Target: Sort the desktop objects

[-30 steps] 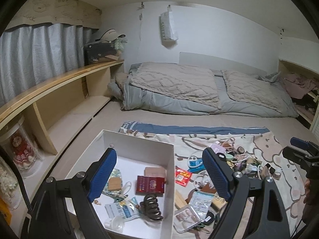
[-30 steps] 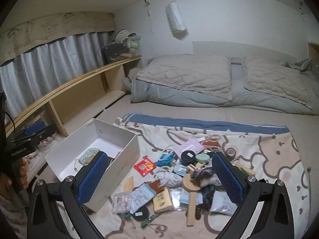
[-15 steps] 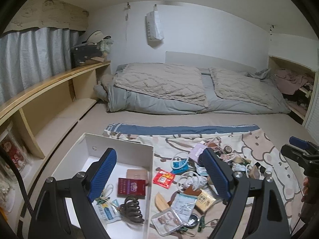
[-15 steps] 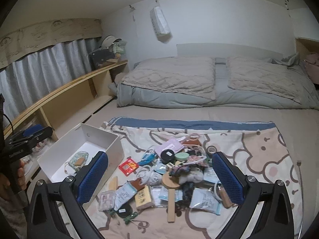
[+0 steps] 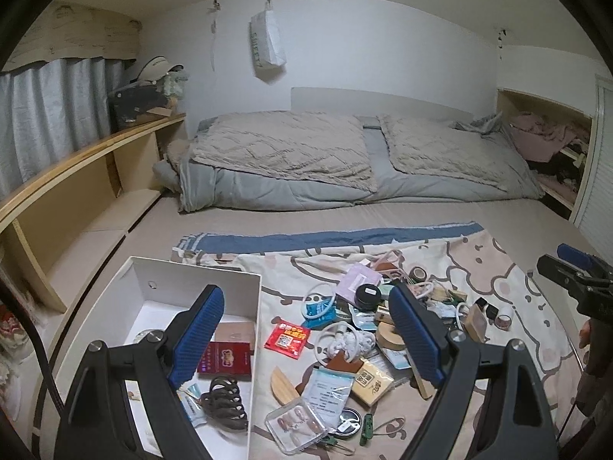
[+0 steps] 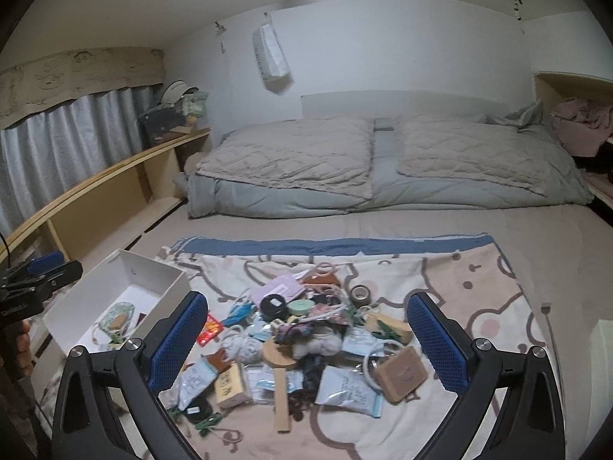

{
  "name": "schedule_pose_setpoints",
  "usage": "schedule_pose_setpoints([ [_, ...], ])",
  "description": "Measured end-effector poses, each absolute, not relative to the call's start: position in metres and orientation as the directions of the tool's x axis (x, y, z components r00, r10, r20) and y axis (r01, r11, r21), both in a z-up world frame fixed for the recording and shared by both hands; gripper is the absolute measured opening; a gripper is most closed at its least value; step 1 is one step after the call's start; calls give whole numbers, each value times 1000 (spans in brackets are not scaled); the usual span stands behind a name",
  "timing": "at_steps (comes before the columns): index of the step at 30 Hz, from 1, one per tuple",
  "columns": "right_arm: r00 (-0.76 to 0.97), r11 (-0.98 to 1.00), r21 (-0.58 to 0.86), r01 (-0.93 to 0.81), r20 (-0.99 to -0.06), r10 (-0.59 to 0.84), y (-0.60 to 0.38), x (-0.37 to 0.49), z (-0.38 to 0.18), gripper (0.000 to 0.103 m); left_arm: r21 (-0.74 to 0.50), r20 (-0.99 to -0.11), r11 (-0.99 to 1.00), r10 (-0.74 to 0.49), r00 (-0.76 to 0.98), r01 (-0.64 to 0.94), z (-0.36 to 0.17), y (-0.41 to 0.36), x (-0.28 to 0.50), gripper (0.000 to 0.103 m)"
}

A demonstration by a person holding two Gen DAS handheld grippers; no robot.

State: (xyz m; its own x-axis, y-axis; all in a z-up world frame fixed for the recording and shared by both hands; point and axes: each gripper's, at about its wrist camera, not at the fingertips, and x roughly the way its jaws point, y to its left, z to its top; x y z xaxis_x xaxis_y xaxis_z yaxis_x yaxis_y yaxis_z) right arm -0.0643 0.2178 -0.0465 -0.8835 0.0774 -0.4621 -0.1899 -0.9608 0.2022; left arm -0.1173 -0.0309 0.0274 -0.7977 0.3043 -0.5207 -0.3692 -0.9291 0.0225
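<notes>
A pile of small objects (image 6: 306, 337) lies on a cartoon-print cloth (image 6: 479, 287) on the bed: packets, a wooden hand mirror (image 6: 281, 368), tape rolls, a square brown case (image 6: 402, 373), a red packet (image 5: 287, 339). A white box (image 5: 199, 280) stands left of the pile and holds a red booklet (image 5: 226, 358), a dark hair claw (image 5: 224, 402) and a few other items. My left gripper (image 5: 306, 337) is open and empty above the box's right wall. My right gripper (image 6: 306, 345) is open and empty above the pile. The box also shows in the right wrist view (image 6: 153, 280).
Folded grey bedding (image 5: 345, 161) lies at the back of the bed. A wooden shelf (image 5: 76, 168) runs along the left with a curtain behind. The other gripper shows at the edge of each view, at the right (image 5: 582, 280) and at the left (image 6: 34, 283).
Both grippers have swung to the right: the box has slid left in both views and the pile sits more central. Both stay open and empty.
</notes>
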Motion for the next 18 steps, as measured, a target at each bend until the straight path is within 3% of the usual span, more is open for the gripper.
schedule_pose_setpoints([
  [9,-892,-959,168,-230,-431,139,230,-61,-61,103,29,-558,-912,324,-764,-408,12,-14,-120,88],
  [18,-842,-965,49,-258,-501,200,229,-78,-84,103,62,-586,-900,317,-746,-431,-2,-7,-119,88],
])
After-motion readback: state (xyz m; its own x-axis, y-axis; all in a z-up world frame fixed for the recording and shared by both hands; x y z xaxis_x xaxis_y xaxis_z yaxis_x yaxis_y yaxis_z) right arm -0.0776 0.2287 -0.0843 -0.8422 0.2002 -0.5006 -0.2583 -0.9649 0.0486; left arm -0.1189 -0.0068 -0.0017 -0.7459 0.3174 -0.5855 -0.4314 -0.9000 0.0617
